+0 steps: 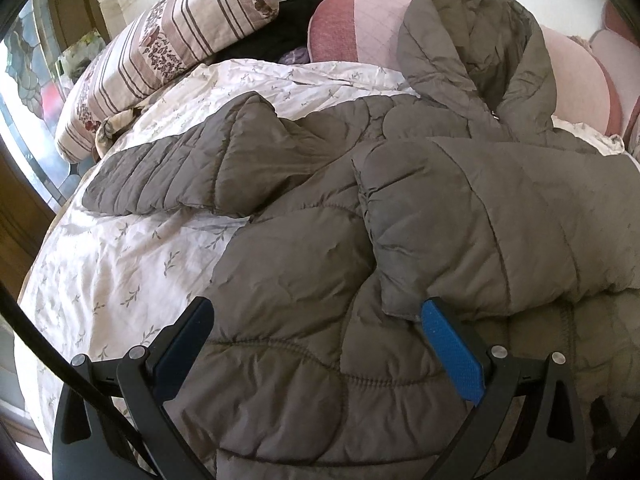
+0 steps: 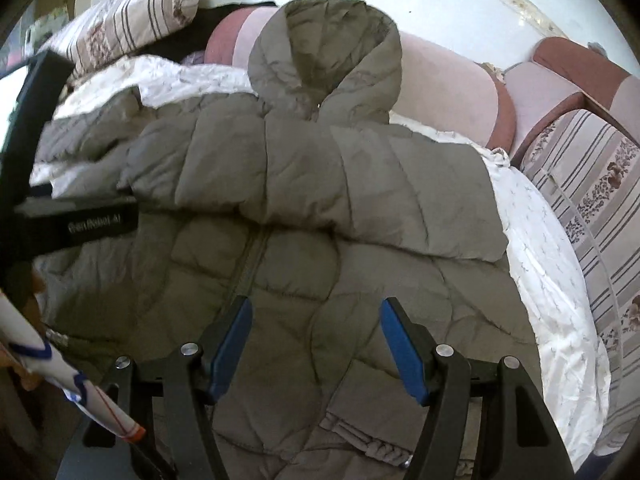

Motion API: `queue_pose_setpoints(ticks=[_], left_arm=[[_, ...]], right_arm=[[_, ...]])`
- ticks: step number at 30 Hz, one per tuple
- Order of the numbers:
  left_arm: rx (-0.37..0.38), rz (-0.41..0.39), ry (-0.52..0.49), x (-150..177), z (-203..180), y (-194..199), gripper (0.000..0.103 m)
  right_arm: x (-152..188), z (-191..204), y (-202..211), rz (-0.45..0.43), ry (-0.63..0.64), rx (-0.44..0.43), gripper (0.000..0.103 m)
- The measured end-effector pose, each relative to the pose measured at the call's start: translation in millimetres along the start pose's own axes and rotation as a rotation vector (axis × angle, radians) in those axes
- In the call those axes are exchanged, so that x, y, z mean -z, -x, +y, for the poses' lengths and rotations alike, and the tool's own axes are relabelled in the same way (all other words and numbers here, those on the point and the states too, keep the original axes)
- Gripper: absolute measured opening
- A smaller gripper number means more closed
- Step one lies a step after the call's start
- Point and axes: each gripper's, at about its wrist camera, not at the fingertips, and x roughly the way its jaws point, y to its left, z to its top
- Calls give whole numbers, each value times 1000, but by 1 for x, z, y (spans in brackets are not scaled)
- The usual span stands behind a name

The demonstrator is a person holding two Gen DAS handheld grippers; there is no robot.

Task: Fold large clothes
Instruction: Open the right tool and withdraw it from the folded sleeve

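**Grey puffer jacket spread on the bed, both tongs apart above it**

A grey quilted hooded jacket (image 1: 400, 216) lies front-up on a bed covered by a white quilt (image 1: 120, 264) with a small leaf print. Its hood (image 2: 328, 60) rests against a pink cushion (image 2: 448, 80) at the head of the bed. 1 sleeve (image 1: 192, 172) stretches out sideways over the quilt; the other sleeve (image 2: 360, 184) is folded across the chest. A striped floral pillow (image 1: 168, 44) sits behind the outstretched sleeve.

The left tongs (image 1: 316, 320) hang over the jacket's lower half with their 2 fingers wide apart, gripping nothing. The right tongs (image 2: 316, 320) also stand apart over the lower front, beside the zip, nothing between the blue pads (image 2: 400, 344). In the right wrist view, the left device's black body (image 2: 80, 220) appears at the left edge.
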Motion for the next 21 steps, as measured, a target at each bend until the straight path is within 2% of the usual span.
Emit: queue_pose_setpoints(ticks=[6, 21], left_arm=[[-17, 13, -25, 3, -4, -6, 103], [-12, 7, -35, 3, -5, -8, 103]], right_arm=[[9, 8, -18, 46, 24, -2, 71], [12, 11, -29, 68, 54, 25, 80]])
